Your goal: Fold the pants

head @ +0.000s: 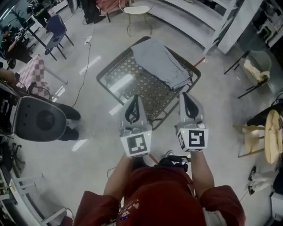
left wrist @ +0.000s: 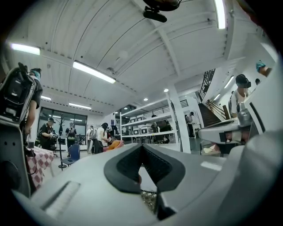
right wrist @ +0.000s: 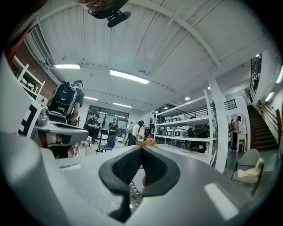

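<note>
Grey pants (head: pixel 161 62) lie folded on the far right part of a low table with a dark patterned top (head: pixel 137 84). My left gripper (head: pixel 135 99) hovers over the table's near edge, shut and empty. Beside it, my right gripper (head: pixel 186 96) is also shut with nothing in it, its tip just short of the pants' near end. In the left gripper view the gripper (left wrist: pixel 142 148) points level across the room with its dark pads (left wrist: pixel 128 165) together. The right gripper view shows that gripper (right wrist: pixel 142 148) the same way, level and shut. The pants are hidden in both gripper views.
A person with a grey backpack (head: pixel 37 118) stands close on the left. A white chair (head: pixel 137 13) is beyond the table, a blue chair (head: pixel 56 31) at far left and wooden chairs (head: pixel 261 132) at right. Shelving (left wrist: pixel 150 128) and several people stand far off.
</note>
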{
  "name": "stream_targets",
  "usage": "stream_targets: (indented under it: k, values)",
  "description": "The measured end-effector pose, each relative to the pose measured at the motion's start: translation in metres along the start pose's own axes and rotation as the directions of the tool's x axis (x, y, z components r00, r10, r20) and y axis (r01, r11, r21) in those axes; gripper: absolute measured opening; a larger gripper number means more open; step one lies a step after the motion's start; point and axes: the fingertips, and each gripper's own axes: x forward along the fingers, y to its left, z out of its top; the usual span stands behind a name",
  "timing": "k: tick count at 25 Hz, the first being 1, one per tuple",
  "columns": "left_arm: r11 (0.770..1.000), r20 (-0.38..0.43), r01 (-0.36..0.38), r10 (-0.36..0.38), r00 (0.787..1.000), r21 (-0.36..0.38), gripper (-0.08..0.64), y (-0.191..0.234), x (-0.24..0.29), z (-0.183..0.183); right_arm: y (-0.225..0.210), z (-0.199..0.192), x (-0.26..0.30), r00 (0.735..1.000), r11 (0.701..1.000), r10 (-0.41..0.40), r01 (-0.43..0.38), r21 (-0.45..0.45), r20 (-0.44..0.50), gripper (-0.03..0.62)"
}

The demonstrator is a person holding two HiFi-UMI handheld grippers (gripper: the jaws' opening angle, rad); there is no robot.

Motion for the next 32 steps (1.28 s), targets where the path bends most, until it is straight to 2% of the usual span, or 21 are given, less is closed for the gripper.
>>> stream_targets:
  k: [8,15,24,29,32]
  values:
    - [1.000,0.013,-0.023,0.023,1.000,0.014,0.006,-0.120,-0.010,0.019,-0.103,-0.011,-0.070,0.999,1.000,0.010,-0.010,0.007,0.032,0.002]
    - [0.999,0.007,-0.016,0.016,1.000,0.031,0.006,-0.183,-0.018,0.032,-0.152,-0.013,-0.111,0.999,1.000,0.007,-0.008,0.004,0.043,0.002]
    - [0.999,-0.002,0.017,-0.017,1.000,0.038,0.006,-0.227,0.012,0.023,-0.198,-0.025,-0.108,1.000,1.000,-0.012,0.013,-0.017,0.024,0.002]
    - [0.999,-0.008,0.022,-0.022,1.000,0.045,0.006,-0.244,0.041,0.005,-0.219,-0.039,-0.085,1.000,1.000,0.003,-0.003,-0.020,0.013,0.002]
    - [0.999,-0.017,-0.003,0.003,1.000,0.034,0.006,-0.242,0.062,-0.006,-0.228,-0.055,-0.062,0.999,0.999,0.028,-0.028,-0.034,-0.016,0.002]
